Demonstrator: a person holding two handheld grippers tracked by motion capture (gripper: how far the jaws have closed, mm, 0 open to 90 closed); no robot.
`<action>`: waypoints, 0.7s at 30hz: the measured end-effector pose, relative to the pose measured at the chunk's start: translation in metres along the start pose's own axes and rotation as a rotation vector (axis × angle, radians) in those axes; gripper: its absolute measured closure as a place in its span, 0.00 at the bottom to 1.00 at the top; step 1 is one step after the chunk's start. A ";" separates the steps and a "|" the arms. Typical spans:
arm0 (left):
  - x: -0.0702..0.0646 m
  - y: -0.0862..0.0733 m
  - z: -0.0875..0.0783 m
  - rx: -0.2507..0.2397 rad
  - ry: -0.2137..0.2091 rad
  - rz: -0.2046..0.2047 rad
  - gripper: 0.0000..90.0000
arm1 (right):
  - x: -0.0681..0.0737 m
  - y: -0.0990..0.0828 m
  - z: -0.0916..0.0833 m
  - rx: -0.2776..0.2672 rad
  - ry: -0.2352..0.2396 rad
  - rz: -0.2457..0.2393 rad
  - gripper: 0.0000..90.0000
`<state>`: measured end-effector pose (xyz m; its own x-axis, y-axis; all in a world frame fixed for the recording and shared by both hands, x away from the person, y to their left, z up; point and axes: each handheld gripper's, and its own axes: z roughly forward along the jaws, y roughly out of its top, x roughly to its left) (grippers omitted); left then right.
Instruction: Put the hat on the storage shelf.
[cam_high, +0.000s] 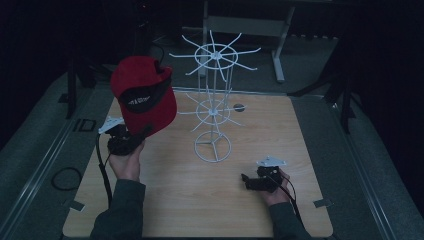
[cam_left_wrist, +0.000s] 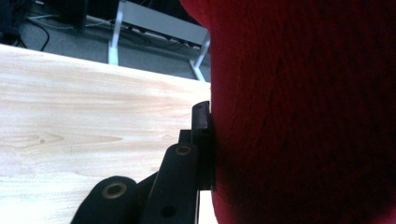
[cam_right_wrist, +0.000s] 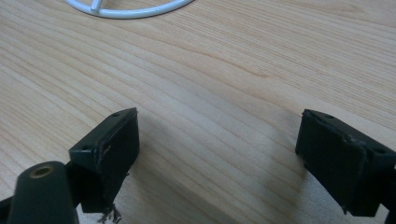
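A red cap (cam_high: 144, 92) with a dark patch on its front is held up above the left part of the wooden table (cam_high: 165, 200). My left gripper (cam_high: 142, 132) is shut on the cap's lower edge; in the left gripper view the red fabric (cam_left_wrist: 303, 112) covers the right side, with one black finger (cam_left_wrist: 203, 140) pressed against it. A white wire rack (cam_high: 214, 107) with two tiers of radiating hooks stands mid-table, right of the cap. My right gripper (cam_high: 245, 179) rests low near the front right, open, with bare wood between its pads (cam_right_wrist: 112, 149).
The rack's round white base (cam_right_wrist: 126, 9) lies just beyond my right gripper. A dark round hole (cam_high: 239, 106) sits in the tabletop behind the rack. Cables trail from both grippers. A grey desk frame (cam_high: 250, 27) stands beyond the far edge.
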<state>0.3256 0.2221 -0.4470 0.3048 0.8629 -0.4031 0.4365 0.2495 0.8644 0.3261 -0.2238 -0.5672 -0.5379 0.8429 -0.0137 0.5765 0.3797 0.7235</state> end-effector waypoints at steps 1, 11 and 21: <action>-0.001 0.001 -0.001 -0.003 -0.003 0.003 0.94 | 0.000 0.000 0.000 0.000 0.000 0.000 0.15; -0.010 0.010 -0.008 -0.029 -0.032 0.013 0.94 | 0.000 0.000 0.000 0.003 0.000 0.000 0.15; -0.018 0.022 -0.012 -0.036 -0.039 0.023 0.94 | 0.000 0.000 0.000 0.003 0.000 0.001 0.15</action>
<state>0.3198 0.2167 -0.4171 0.3475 0.8508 -0.3942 0.3985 0.2465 0.8834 0.3260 -0.2237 -0.5671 -0.5374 0.8432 -0.0128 0.5789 0.3799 0.7215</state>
